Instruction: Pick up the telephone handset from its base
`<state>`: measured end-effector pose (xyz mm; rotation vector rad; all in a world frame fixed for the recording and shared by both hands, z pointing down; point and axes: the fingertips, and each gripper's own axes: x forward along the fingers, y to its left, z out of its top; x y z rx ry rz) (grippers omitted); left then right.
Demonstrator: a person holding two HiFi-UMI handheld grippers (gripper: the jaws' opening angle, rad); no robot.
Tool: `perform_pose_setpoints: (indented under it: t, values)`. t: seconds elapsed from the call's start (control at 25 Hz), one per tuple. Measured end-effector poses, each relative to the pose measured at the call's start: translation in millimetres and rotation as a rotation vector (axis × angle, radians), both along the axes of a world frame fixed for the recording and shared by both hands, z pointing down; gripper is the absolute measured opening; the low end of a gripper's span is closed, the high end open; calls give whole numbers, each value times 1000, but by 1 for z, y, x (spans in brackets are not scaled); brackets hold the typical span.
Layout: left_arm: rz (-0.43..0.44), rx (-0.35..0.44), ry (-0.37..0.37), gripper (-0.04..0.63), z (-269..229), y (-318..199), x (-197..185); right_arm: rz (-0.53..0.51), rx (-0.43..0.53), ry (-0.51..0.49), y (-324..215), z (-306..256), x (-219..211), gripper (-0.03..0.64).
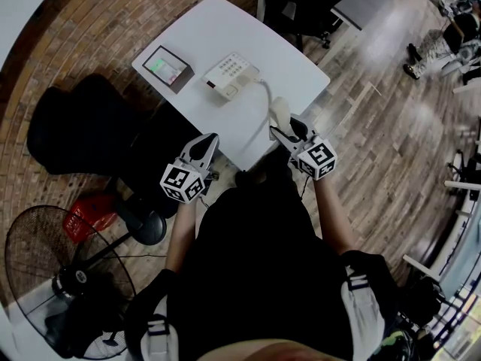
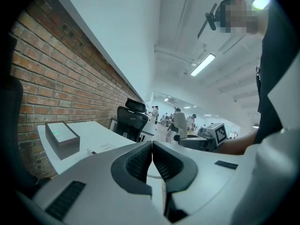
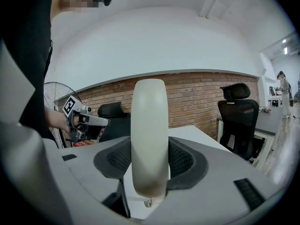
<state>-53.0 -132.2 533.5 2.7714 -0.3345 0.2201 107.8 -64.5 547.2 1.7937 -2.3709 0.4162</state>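
**R. gripper** [image 3: 150, 159]: jaws clamped on handset [image 3: 149, 125] at mid-shaft, one pad each side. Handset stands upright, clear of its base [image 1: 229, 75], over the near edge of the table [image 1: 218, 28]. Cord [image 1: 264, 89] runs back to base.

**L. gripper** [image 2: 152, 156]: jaws together, nothing betw. them, held off the table's near side.

**Handling (est.):** rigid, smooth plastic, light; rounded back prob. slick. Mid-shaft hold balances both ends. A taut cord could drag the base.
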Motion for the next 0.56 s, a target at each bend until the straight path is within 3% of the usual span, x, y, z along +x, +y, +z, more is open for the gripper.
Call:
perform_pose_setpoints:
  t: [0.56]
  values:
    - [-7,-4,-3,20,1,-7,-3,-15,-21,13,-8,4,-2,206]
